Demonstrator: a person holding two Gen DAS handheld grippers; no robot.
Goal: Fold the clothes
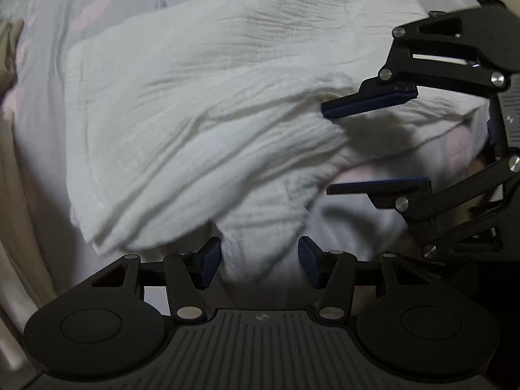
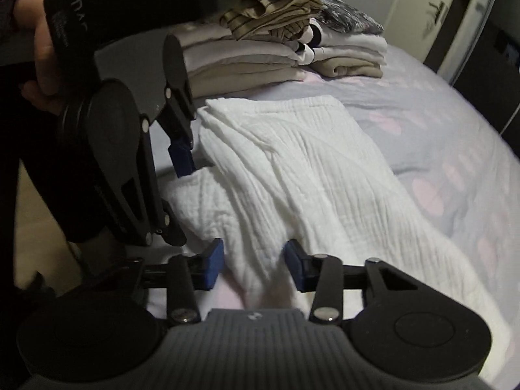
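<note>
The left gripper [image 1: 260,261] sits low over the bed, its blue pads spread wide, and a fold of the white crinkled cloth [image 1: 201,123] bulges up between them. The fabric fills the gap, yet whether either pad actually touches it is hard to judge. The near edge of the cloth drops out of sight behind the gripper body.

Over on the right side of the left wrist view, the right gripper [image 1: 377,146] comes in sideways, jaws parted wide. Its upper finger lies against a raised ridge of the cloth, and the lower finger hangs apart beneath it. A dark shadow between them hides the underside of that fold.

Switch to the right wrist view: the right gripper [image 2: 253,266] shows the same wide gap, with the white cloth [image 2: 292,169] running straight up between its pads. The cloth's long axis heads away from this camera toward the stack of folded clothes [image 2: 282,42] at the far end of the bed. Its far corner stops just short of the stack.

The left gripper [image 2: 183,162] looms at upper left, held by a hand [image 2: 42,55]. It blocks the stack's left end. The pale bedsheet [image 2: 448,123] blurs away at right, with faint pink patches.
</note>
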